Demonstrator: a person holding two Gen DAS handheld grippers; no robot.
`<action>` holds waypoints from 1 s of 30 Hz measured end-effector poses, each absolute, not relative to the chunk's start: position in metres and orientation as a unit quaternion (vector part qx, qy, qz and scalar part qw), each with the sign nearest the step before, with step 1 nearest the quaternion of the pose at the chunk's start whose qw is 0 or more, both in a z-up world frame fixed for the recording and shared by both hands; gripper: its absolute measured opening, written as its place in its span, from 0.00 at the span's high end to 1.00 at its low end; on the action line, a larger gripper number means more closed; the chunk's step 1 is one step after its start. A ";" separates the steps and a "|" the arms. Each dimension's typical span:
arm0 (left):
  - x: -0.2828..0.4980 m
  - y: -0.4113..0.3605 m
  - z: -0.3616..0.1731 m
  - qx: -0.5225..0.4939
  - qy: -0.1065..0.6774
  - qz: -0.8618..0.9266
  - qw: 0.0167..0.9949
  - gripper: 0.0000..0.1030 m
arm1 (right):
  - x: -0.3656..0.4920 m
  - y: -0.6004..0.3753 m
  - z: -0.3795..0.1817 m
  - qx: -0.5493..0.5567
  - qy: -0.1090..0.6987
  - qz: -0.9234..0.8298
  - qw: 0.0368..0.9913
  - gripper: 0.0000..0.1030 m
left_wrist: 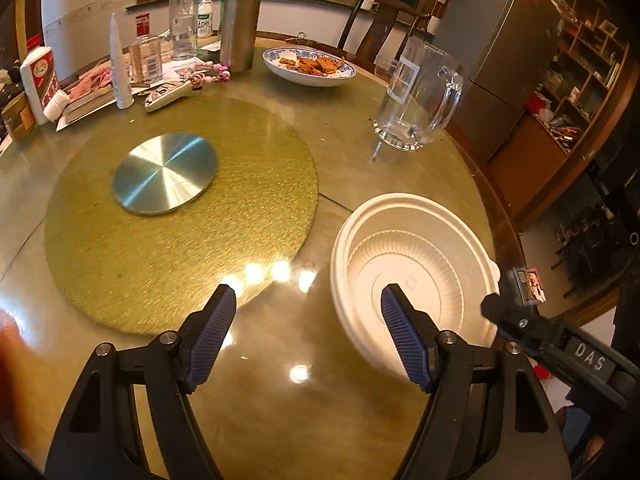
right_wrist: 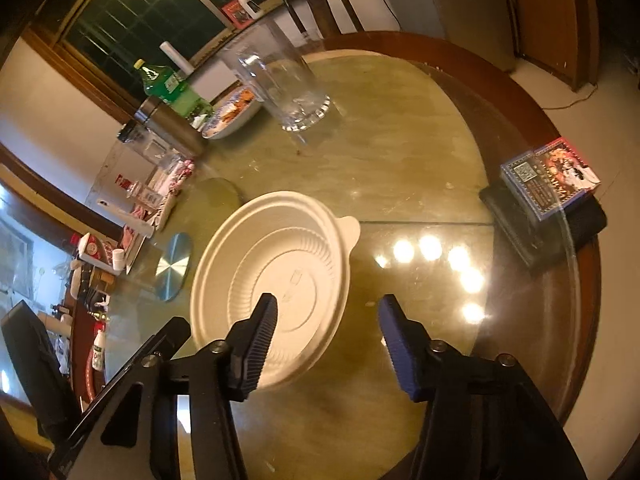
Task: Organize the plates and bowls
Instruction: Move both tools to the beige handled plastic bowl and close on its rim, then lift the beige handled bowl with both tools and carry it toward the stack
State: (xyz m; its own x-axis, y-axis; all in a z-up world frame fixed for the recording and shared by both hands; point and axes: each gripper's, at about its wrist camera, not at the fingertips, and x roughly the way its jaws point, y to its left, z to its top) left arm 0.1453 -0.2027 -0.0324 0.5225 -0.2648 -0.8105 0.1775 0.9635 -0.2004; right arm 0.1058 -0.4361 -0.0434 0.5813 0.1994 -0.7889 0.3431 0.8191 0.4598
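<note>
One white bowl (left_wrist: 416, 276), near rim behind left gripper (left_wrist: 308, 332)

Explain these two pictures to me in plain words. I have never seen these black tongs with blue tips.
The tongs are hand-held grippers, one in each of a person's hands, each with a camera looking along its fingers. One picture is from the left gripper, the other from the right gripper. Both stand open and hold nothing. Below them a white disposable bowl lies on the round glass-topped table. Farther off stand a glass mug, a blue-patterned plate of food, bottles and a steel flask.
</note>
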 end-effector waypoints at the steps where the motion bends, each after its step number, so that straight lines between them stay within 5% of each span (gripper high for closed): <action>1: 0.145 -0.205 -0.033 -0.044 0.472 -0.126 0.872 0.27 | 0.107 -0.438 -0.046 0.298 0.457 -0.042 0.837 0.52; 6: 0.152 -0.216 -0.041 -0.031 0.474 -0.121 0.872 0.32 | 0.112 -0.441 -0.055 0.301 0.458 -0.055 0.834 0.58; 7: 0.152 -0.218 -0.044 -0.024 0.475 -0.119 0.871 0.40 | 0.113 -0.440 -0.058 0.301 0.462 -0.056 0.832 0.65; 9: 0.153 -0.223 -0.049 -0.004 0.484 -0.125 0.866 0.74 | 0.117 -0.436 -0.061 0.297 0.470 -0.048 0.830 0.80; 11: 0.149 -0.229 -0.048 0.025 0.477 -0.134 0.868 0.87 | 0.117 -0.428 -0.059 0.296 0.467 -0.034 0.833 0.84; 30: 0.109 -0.141 -0.035 0.005 0.453 -0.085 0.887 0.87 | 0.095 -0.334 -0.041 0.224 0.453 -0.002 0.863 0.88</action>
